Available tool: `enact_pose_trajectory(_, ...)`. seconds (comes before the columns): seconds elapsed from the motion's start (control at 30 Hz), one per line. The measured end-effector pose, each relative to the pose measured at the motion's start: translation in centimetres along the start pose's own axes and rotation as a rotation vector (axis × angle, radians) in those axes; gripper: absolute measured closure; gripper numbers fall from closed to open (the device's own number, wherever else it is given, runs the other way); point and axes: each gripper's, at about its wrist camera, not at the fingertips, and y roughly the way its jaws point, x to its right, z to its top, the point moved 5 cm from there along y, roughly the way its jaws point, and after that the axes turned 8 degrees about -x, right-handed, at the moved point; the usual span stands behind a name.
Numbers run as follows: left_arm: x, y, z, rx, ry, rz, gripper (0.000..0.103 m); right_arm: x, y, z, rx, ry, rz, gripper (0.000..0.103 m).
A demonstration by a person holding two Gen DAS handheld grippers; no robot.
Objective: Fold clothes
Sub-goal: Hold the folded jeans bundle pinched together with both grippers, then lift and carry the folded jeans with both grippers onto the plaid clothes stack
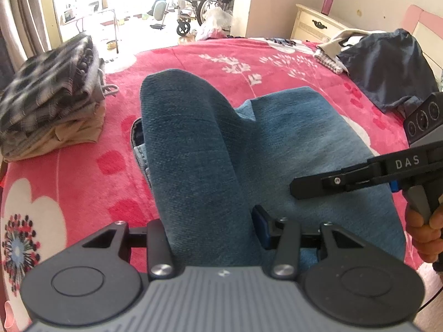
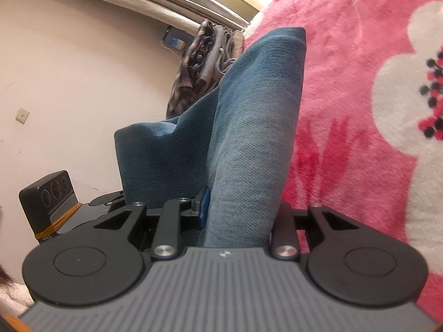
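Note:
A blue denim garment, a pair of jeans (image 1: 210,149), lies on the pink flowered blanket (image 1: 83,166) of a bed. My left gripper (image 1: 213,232) is shut on one fold of the jeans and holds it raised. The right gripper (image 1: 346,182) shows from the side at the right of the left wrist view, over the denim. In the right wrist view my right gripper (image 2: 241,215) is shut on another fold of the jeans (image 2: 254,127), which stands up from the blanket (image 2: 360,83). The left gripper's body (image 2: 49,202) shows at the lower left there.
A stack of folded clothes (image 1: 52,102) sits on the bed's left side. A dark garment and a beige bag (image 1: 387,63) lie at the far right corner. A cream nightstand (image 1: 315,25) and a wheelchair (image 1: 210,0) stand beyond the bed.

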Motion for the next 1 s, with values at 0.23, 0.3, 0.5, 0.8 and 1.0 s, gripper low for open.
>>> enact_pose_trajectory(0.23,-1.0,-1.1,1.2,0.027,-0.023,0.021,0.056,-1.3,0.4,1.4,0.001,-0.006,0.017,0.077)
enact_pose_trajectory(0.3,-1.4,-1.2,1.6,0.035,-0.037,0.023,0.056,-1.6,0.5,2.0,-0.004,-0.006,0.016,0.077)
enact_pose_trajectory(0.5,-2.8,-1.8,3.6,0.084,-0.067,0.01,0.056,-3.1,0.7,4.5,-0.017,-0.031,-0.008,0.077)
enact_pose_trajectory(0.8,-7.3,-4.9,8.0,0.163,-0.09,-0.026,0.056,-7.2,1.9,9.4,-0.012,-0.072,-0.004,0.077)
enact_pose_trajectory(1.0,-13.0,-9.2,11.9,0.213,-0.141,-0.037,0.057,-13.0,4.1,14.5,-0.032,-0.129,0.008,0.077)
